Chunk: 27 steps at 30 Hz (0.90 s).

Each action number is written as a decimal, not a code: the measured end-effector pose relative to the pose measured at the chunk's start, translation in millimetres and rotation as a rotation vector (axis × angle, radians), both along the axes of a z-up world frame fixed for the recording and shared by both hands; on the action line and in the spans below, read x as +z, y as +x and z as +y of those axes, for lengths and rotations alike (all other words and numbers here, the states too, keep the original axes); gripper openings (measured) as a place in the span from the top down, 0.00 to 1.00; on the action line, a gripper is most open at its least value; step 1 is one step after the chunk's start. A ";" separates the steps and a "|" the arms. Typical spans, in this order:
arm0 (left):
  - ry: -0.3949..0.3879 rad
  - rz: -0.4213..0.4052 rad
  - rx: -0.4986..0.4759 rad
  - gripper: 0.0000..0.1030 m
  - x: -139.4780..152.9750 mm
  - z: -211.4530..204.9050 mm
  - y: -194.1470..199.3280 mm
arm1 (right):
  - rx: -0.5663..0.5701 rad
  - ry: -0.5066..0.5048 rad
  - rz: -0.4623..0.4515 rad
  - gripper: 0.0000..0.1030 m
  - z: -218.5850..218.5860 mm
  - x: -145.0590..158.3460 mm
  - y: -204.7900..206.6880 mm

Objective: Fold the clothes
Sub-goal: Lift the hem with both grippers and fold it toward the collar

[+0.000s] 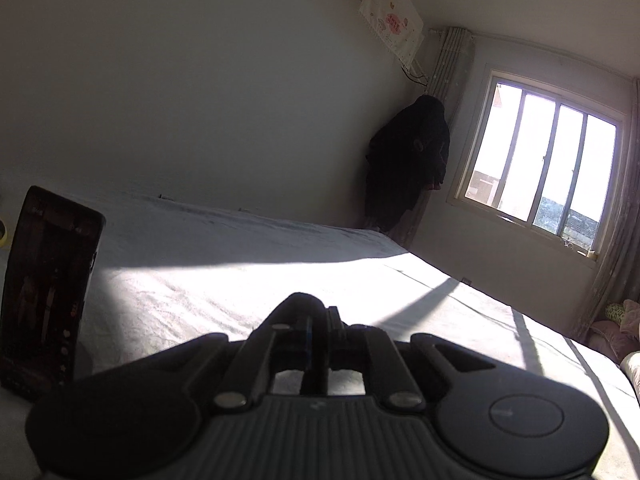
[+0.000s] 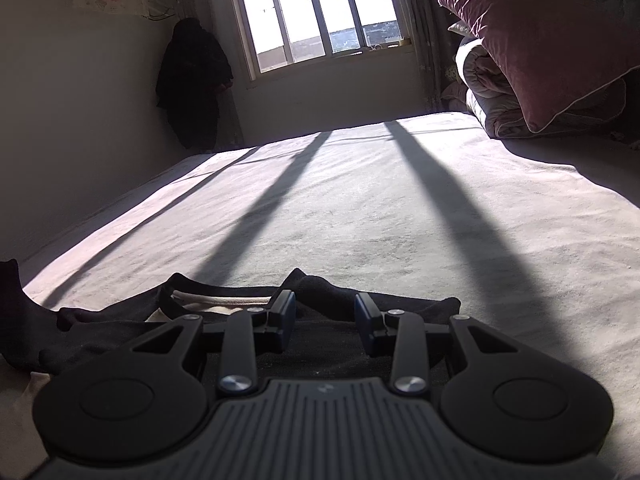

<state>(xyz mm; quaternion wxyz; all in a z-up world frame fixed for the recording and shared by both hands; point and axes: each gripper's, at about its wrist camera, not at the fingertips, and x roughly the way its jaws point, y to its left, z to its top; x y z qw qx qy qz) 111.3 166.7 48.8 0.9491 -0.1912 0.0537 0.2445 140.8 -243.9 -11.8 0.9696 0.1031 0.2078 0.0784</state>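
A black garment (image 2: 320, 292) with a cream inner lining lies crumpled on the bed sheet (image 2: 360, 208), right under my right gripper (image 2: 325, 312). That gripper is open, its blue-padded fingers (image 2: 288, 312) just above the cloth with nothing between them. In the left wrist view my left gripper (image 1: 316, 320) is shut, its fingers pressed together with a small dark fold of the black garment (image 1: 304, 300) showing at the tips. It is raised above the sunlit sheet (image 1: 240, 272).
A phone (image 1: 48, 288) stands upright at the left on the bed. Folded quilts and a maroon pillow (image 2: 540, 48) are stacked at the bed's far right. A dark coat (image 2: 192, 80) hangs in the corner by the window (image 2: 320, 12).
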 end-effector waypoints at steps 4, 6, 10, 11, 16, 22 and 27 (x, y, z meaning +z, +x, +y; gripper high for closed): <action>0.015 -0.074 -0.094 0.94 20.7 -25.1 -4.4 | 0.000 0.002 0.000 0.64 -1.0 0.4 -0.2; 0.017 -0.095 -0.144 0.94 28.2 -38.5 -4.6 | 0.000 0.003 0.000 0.64 -1.7 0.5 -0.5; 0.022 -0.113 -0.257 0.94 36.3 -70.0 -2.9 | -0.001 0.008 -0.001 0.64 -2.8 1.3 -0.2; 0.025 -0.111 -0.285 0.94 36.0 -77.7 -2.4 | -0.002 0.009 -0.001 0.64 -3.0 1.4 -0.2; 0.037 -0.049 -0.452 0.94 25.0 -115.6 1.4 | -0.002 0.013 -0.002 0.64 -4.4 1.8 0.0; 0.112 0.112 -0.677 0.94 -7.2 -153.1 7.1 | 0.001 0.014 -0.001 0.64 -5.4 2.1 -0.3; 0.179 0.276 -0.820 0.94 -50.4 -171.3 5.5 | 0.004 0.015 -0.001 0.64 -6.0 1.9 -0.7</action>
